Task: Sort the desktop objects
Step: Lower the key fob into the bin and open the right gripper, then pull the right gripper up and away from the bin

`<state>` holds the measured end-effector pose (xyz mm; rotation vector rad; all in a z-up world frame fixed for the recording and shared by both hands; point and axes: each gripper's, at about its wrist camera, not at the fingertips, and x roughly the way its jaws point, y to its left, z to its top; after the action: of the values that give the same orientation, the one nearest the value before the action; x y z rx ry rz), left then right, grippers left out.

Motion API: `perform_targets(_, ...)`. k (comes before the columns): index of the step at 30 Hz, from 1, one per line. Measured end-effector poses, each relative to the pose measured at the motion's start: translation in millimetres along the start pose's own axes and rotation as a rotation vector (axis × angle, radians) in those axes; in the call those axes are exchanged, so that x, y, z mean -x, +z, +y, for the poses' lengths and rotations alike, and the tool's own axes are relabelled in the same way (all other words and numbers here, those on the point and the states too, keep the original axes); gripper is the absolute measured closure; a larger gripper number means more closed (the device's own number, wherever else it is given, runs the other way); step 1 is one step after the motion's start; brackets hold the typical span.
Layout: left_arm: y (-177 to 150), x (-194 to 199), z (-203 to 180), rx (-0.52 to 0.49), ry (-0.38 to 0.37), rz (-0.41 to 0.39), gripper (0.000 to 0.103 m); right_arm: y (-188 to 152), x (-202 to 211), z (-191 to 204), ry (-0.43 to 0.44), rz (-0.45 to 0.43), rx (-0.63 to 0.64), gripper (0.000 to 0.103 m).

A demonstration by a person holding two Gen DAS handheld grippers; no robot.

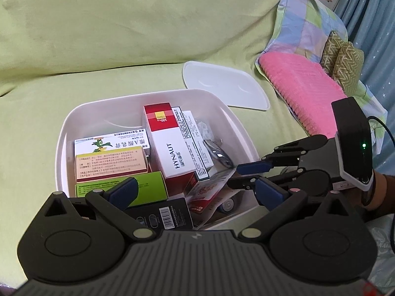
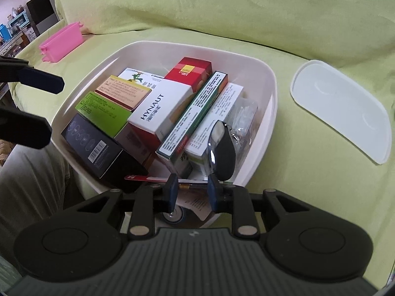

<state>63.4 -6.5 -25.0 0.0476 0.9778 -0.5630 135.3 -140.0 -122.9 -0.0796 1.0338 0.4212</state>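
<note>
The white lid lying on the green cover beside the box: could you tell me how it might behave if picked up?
The white lid looks thin and broad, so it is probably light and may flex slightly. Its smooth surface could be slippery. Lying flat on the soft green cover, its edge may be awkward to get under.

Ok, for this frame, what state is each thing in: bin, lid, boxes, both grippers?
White bin: uncovered, crowded with boxes.
Lid: off, flat on the green cover beside the bin.
HYNAUT box: in the bin, leaning on other boxes.
Black box: in the bin, tilted against its near wall.
Left gripper: open, empty, over the bin.
Right gripper: partly open, holding nothing, at the bin's near edge.
</note>
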Motion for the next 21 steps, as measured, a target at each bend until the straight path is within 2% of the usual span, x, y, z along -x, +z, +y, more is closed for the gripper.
perform_targets(14, 1, -6, -3, -0.013, 0.008, 0.014, 0.001, -4, 14, -5, 0.008, -0.031, -0.032, 0.081)
perform_targets(21, 2, -11, -8, -0.043, 0.026, 0.027, 0.001, -3, 22, -6, 0.008, -0.056, -0.042, 0.076)
